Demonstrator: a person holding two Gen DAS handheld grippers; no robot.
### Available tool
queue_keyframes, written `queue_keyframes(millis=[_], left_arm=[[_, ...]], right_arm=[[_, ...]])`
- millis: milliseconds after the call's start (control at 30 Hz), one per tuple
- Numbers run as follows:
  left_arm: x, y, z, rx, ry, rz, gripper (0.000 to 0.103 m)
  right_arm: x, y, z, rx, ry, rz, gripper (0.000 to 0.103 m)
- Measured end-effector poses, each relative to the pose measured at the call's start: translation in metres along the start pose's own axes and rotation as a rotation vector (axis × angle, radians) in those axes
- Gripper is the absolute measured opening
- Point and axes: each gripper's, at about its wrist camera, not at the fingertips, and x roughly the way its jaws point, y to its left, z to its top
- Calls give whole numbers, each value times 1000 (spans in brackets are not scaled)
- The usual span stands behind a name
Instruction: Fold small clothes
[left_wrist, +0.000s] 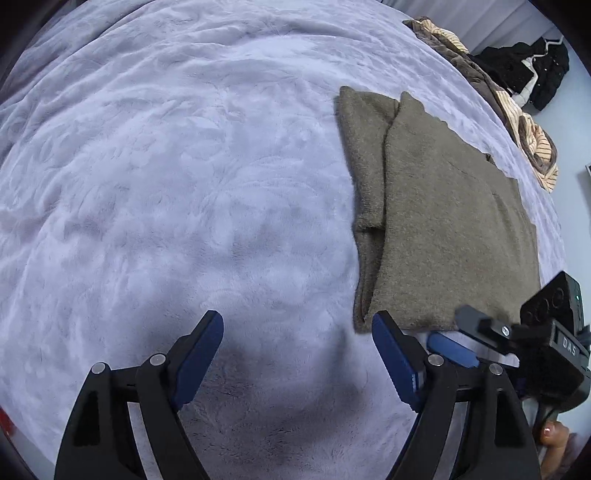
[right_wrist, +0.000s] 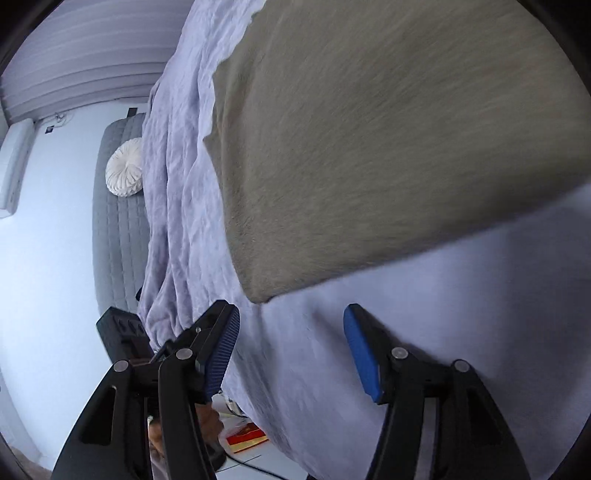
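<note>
A folded olive-brown garment (left_wrist: 443, 221) lies flat on the lavender blanket (left_wrist: 184, 184), with a folded strip showing along its left side. My left gripper (left_wrist: 297, 325) hovers over bare blanket just left of the garment's near corner. It is open, with nothing between its blue pads. The right gripper (left_wrist: 456, 334) shows at the garment's near edge. In the right wrist view the garment (right_wrist: 369, 147) fills the upper right. My right gripper (right_wrist: 291, 317) stands open over the blanket (right_wrist: 406, 295) just short of the garment's corner, holding nothing.
A heap of striped beige and brown clothes (left_wrist: 517, 110) and a black garment (left_wrist: 528, 70) lie at the far right edge of the bed. Past the bed's edge are a round white cushion (right_wrist: 125, 171), a grey quilted surface (right_wrist: 118, 221) and a red-and-gold item (right_wrist: 245, 437) on the floor.
</note>
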Motion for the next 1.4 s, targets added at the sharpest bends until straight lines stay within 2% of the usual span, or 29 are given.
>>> queue_keyframes(millis=[33, 100, 167, 200, 267, 333, 433, 533, 600, 633, 667, 767, 867, 1000, 1100, 1167, 1267, 1300, 1367, 1400], left_arm=[[-1, 6, -1, -10, 3, 2, 83], [3, 12, 1, -34, 35, -35, 83], [8, 22, 0, -59, 75, -52, 83], [7, 24, 0, -52, 75, -48, 83], [1, 27, -1, -35, 33, 14, 83], [1, 29, 1, -38, 20, 27, 83], [11, 29, 9, -76, 36, 14, 83], [7, 15, 20, -39, -10, 0, 83], [6, 1, 33, 10, -37, 5, 83], [6, -7, 42, 29, -47, -9, 83], [6, -16, 52, 41, -63, -31, 83], [7, -47, 85, 74, -88, -116, 83], [14, -84, 117, 123, -133, -143, 83], [38, -124, 149, 141, -121, -164, 83], [59, -146, 159, 139, -108, -167, 83], [76, -153, 161, 142, -100, -151, 83], [103, -159, 160, 191, -111, -63, 83], [105, -159, 158, 217, -120, -53, 83], [103, -163, 156, 272, -128, -32, 83], [100, -163, 156, 286, -133, -16, 83]], right_arm=[[14, 3, 3, 9, -3, 11, 63], [35, 10, 11, 18, 0, 18, 57], [45, 20, 14, 4, 31, 8, 8], [43, 28, 12, -28, 29, -2, 8], [34, 47, 9, -120, 21, -18, 8], [38, 55, 6, -178, 31, -91, 8], [66, 42, 6, -178, 95, -228, 7], [62, 41, 2, -148, 139, -177, 13], [52, 50, -7, -205, 224, -200, 14], [42, 57, -9, -250, 236, -204, 14], [27, 64, -9, -301, 216, -199, 14], [-36, 74, 20, -391, 47, -235, 14], [-92, 61, 75, -348, -146, -358, 11], [-148, 32, 140, -206, -346, -461, 11], [-173, 16, 172, -163, -418, -500, 11], [-179, 6, 187, -159, -431, -533, 11], [-177, -15, 202, -169, -407, -596, 10], [-190, -30, 207, -162, -399, -597, 6], [-194, -48, 208, -132, -401, -535, 0], [-200, -53, 210, -118, -406, -520, 0]])
